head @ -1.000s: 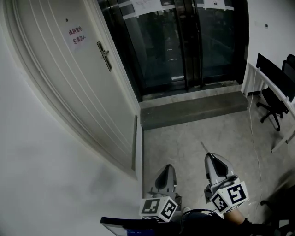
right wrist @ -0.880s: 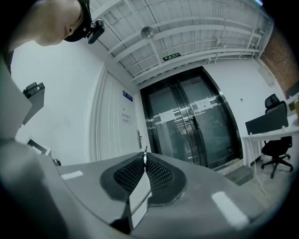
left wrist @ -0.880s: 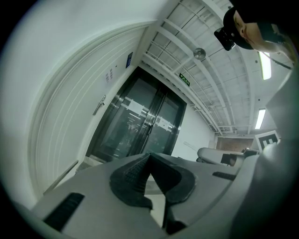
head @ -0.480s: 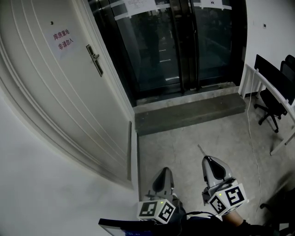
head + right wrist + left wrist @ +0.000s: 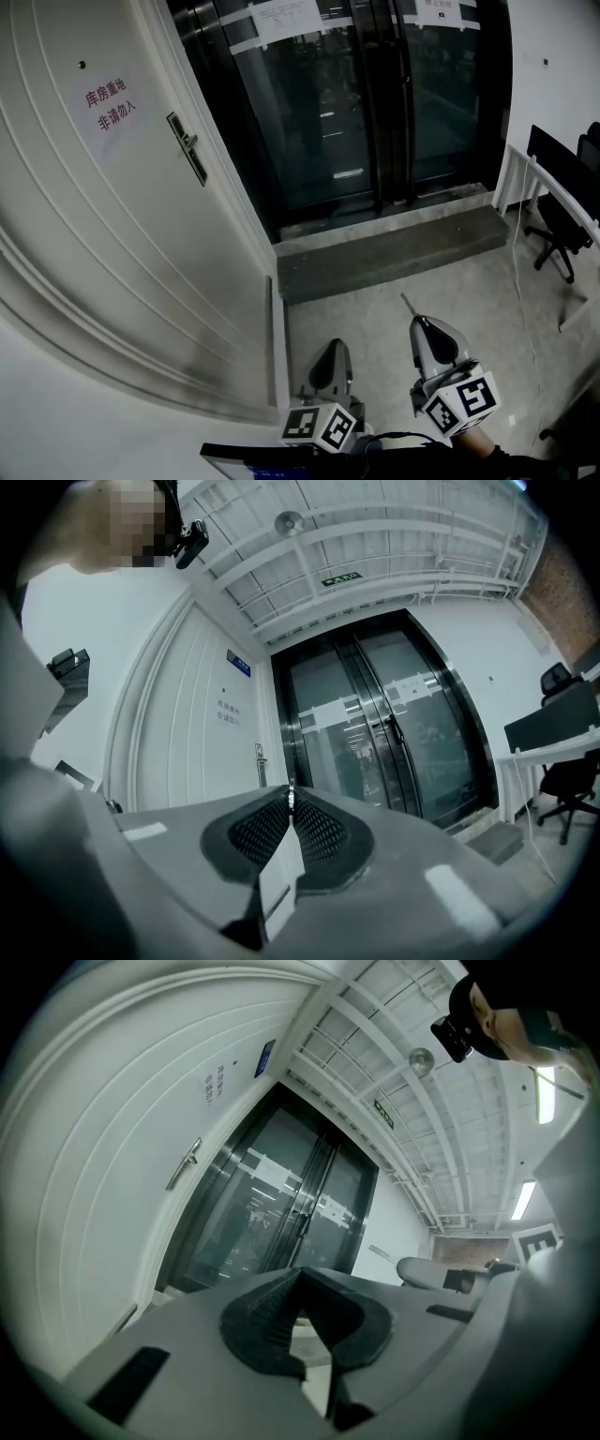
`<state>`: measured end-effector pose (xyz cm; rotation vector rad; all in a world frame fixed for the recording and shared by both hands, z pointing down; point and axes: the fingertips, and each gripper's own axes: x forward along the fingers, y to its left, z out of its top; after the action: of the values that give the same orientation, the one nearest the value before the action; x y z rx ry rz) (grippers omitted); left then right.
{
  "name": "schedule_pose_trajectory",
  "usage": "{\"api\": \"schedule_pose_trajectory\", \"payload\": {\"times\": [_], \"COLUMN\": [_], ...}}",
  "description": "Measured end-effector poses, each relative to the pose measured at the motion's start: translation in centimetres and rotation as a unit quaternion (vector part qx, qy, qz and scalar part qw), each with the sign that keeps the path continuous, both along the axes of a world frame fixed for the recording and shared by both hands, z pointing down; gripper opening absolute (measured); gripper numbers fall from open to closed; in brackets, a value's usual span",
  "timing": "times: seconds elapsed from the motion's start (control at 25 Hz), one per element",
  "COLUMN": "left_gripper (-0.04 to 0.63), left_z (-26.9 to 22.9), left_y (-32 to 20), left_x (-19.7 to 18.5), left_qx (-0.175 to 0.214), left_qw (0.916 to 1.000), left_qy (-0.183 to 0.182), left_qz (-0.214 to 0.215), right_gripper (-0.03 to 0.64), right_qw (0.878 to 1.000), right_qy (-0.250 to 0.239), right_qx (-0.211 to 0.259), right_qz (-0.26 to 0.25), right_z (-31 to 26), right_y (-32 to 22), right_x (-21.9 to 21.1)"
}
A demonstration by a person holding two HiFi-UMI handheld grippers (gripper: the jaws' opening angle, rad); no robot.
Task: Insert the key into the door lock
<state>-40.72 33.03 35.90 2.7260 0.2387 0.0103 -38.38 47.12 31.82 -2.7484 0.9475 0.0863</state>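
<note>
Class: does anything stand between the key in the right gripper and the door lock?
Nothing visible does. Only open space lies between the key, clamped in the right gripper, and the lock on the white door to its left.

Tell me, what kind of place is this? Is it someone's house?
Probably not a house; it looks like an office building's hallway. You can see tall glass double doors, a white door with a paper notice on it, and a black office chair by a desk.
</note>
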Motion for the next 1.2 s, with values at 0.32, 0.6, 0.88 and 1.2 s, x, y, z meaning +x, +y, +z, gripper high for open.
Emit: {"api": "schedule_pose_trajectory", "payload": {"times": [0.32, 0.6, 0.88, 1.2], "left_gripper": [0.0, 0.0, 0.0, 0.0], "left_z": [0.4, 1.6, 1.4, -0.4], "left_y": [-4.2, -6.0, -7.6, -9.4], "left_x": [7.7, 13.7, 22.7, 32.3], "left_qx": [0.0, -0.01, -0.011, -0.014], "left_qw": [0.9999, 0.9998, 0.9998, 0.9984], "left_qy": [-0.003, -0.013, -0.01, -0.002], "left_qz": [0.013, 0.01, -0.015, -0.056], "right_gripper": [0.012, 0.012, 0.012, 0.012], "right_qw": [1.0, 1.0, 1.0, 0.999], "right_qy": [-0.009, -0.012, -0.009, -0.001], "right_qx": [0.003, -0.006, -0.007, -0.004], "right_qz": [0.02, 0.021, -0.008, -0.054], "right_z": [0.6, 1.4, 1.2, -0.3], "right_y": [-3.9, -5.7, -7.9, -10.1], "right_x": [7.2, 13.5, 23.2, 33.9]}}
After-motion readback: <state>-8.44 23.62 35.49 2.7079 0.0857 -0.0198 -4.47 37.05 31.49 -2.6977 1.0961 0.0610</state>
